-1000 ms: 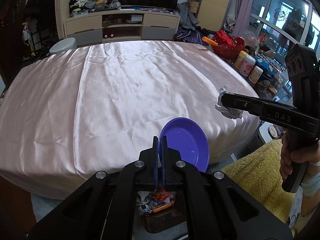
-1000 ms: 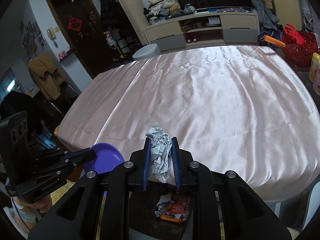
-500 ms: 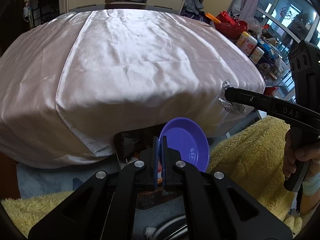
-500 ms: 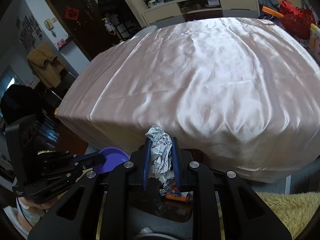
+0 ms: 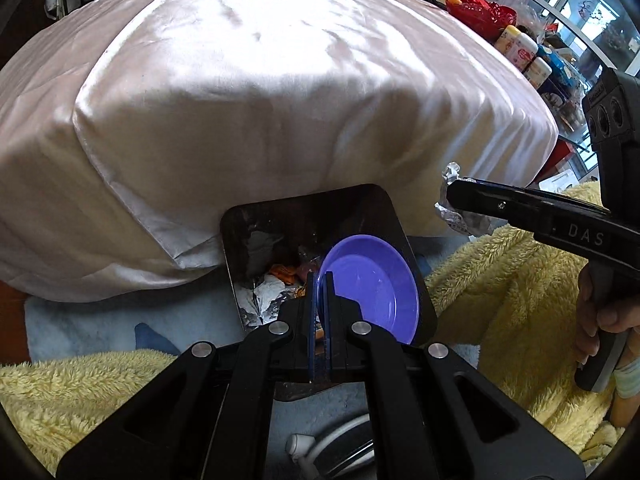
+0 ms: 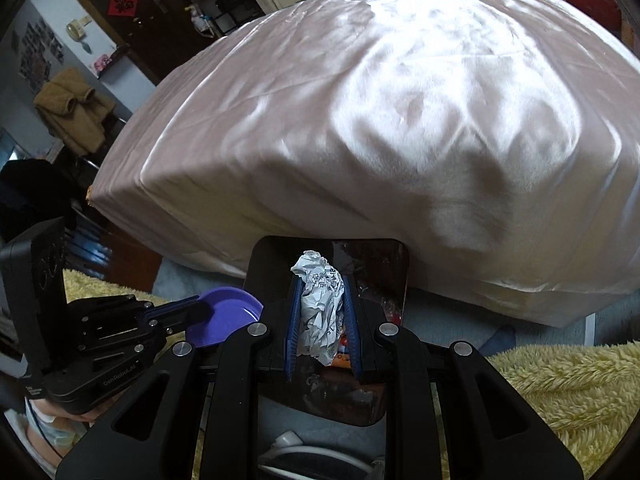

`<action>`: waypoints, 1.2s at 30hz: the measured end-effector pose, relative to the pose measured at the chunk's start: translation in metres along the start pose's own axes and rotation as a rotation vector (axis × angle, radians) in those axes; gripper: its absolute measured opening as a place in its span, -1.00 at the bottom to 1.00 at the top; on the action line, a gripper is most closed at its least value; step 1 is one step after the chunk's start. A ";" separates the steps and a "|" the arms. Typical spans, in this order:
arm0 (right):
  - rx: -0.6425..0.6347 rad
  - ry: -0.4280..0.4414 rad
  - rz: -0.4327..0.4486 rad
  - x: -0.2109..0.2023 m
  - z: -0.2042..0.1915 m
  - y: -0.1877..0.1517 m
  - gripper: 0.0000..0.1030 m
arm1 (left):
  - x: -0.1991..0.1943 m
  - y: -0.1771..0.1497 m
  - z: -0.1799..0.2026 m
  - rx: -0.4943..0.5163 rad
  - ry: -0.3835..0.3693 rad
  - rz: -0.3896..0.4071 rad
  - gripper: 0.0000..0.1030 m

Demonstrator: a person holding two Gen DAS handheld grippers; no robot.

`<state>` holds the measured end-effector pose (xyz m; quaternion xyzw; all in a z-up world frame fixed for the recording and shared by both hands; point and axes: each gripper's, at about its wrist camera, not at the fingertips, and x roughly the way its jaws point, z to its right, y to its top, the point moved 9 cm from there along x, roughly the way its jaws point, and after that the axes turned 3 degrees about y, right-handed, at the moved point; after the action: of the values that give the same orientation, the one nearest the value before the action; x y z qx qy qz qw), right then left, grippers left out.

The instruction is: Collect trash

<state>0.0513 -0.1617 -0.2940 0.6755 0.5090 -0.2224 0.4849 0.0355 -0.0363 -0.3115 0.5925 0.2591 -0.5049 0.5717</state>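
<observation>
My left gripper is shut on the rim of a purple plastic plate, which hangs over the right part of a dark bin on the floor. The bin holds crumpled paper and orange wrappers. My right gripper is shut on a crumpled white paper ball, held right above the same bin. In the left wrist view the right gripper comes in from the right with the paper ball at its tip. In the right wrist view the left gripper holds the plate at the left.
A table under a shiny pink cloth rises just behind the bin. Yellow fleece covers the person's lap on both sides. Bottles and red items stand at the far right. A white cable lies on the floor near me.
Both grippers have sunk below the table edge and tilted downward. The bin, earlier mostly hidden under the fingers, now shows open beneath them. Both grips are unchanged.
</observation>
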 end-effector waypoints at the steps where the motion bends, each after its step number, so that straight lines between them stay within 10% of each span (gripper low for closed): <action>1: 0.001 -0.004 -0.007 0.003 0.002 -0.002 -0.58 | 0.002 0.000 0.000 0.004 0.005 -0.005 -0.97; 11: 0.017 0.002 -0.036 0.016 0.008 -0.001 -0.49 | 0.021 -0.005 -0.004 -0.007 0.011 -0.064 -0.90; 27: 0.085 -0.029 0.032 0.000 0.032 0.005 0.90 | 0.015 -0.002 -0.023 -0.026 0.121 -0.039 0.76; 36: 0.059 -0.089 0.182 -0.063 0.018 0.030 0.93 | -0.038 0.019 -0.029 -0.065 0.166 0.093 0.84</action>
<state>0.0576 -0.2076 -0.2393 0.7223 0.4167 -0.2220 0.5053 0.0470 -0.0028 -0.2740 0.6247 0.2940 -0.4185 0.5901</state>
